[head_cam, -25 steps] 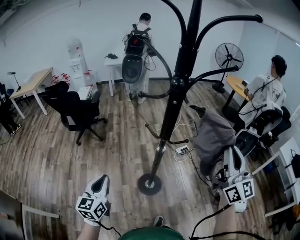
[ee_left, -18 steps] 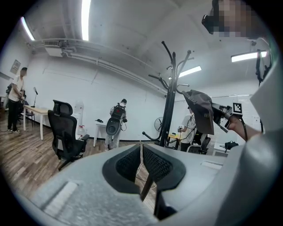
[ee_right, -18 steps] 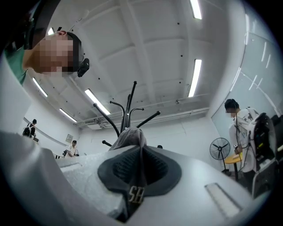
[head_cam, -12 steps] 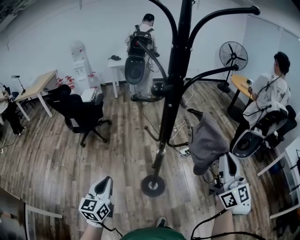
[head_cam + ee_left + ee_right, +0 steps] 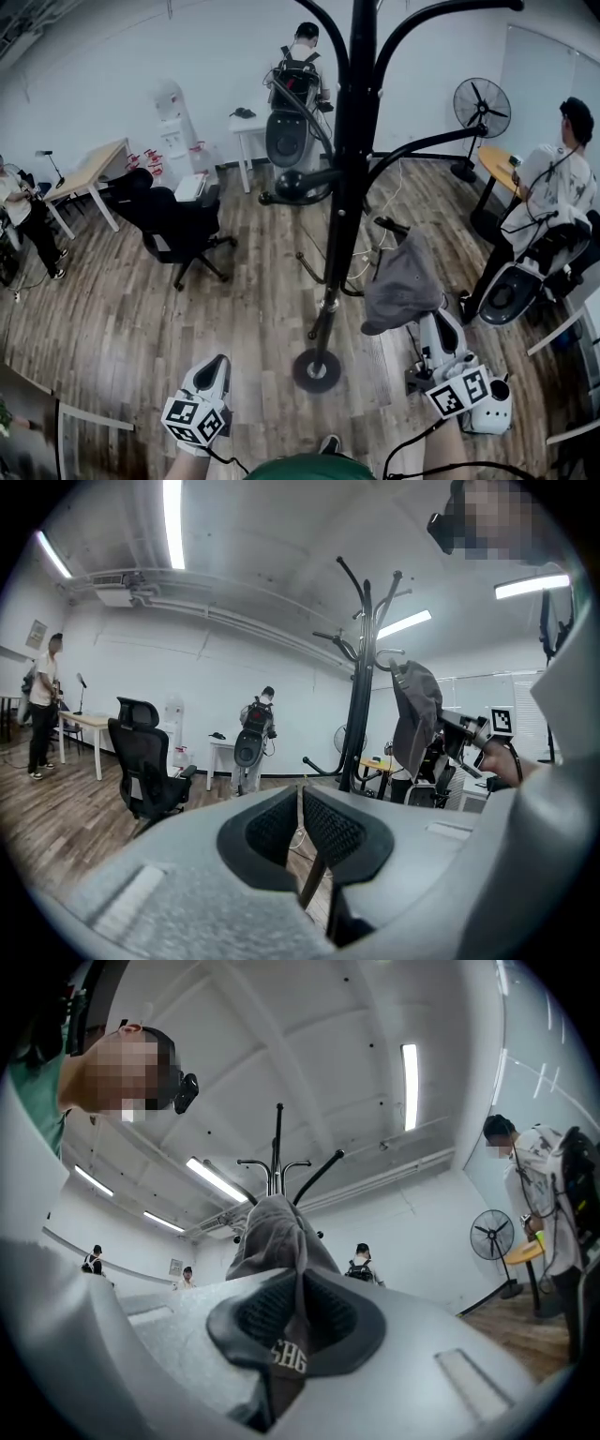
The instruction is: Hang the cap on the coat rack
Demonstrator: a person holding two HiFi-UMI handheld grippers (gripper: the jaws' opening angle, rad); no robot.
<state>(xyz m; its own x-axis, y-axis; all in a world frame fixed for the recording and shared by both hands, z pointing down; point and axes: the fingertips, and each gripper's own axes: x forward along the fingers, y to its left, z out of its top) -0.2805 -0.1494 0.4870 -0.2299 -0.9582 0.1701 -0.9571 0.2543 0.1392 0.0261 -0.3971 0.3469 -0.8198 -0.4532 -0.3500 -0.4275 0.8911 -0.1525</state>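
pinching the grey cap [image 5: 405,281] by its edge, the right gripper [image 5: 434,321] clamps its jaws on the fabric and holds it raised just beside the black coat rack [image 5: 349,169], likely so the crown hangs free to slip over a hook arm [image 5: 422,145]. the left gripper [image 5: 215,364] sits low, jaws together on nothing, probably not needed.

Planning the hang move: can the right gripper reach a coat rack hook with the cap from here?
Probably yes. The right gripper is shut on the cap beside the coat rack; nothing stands between, and a hook arm juts toward it.
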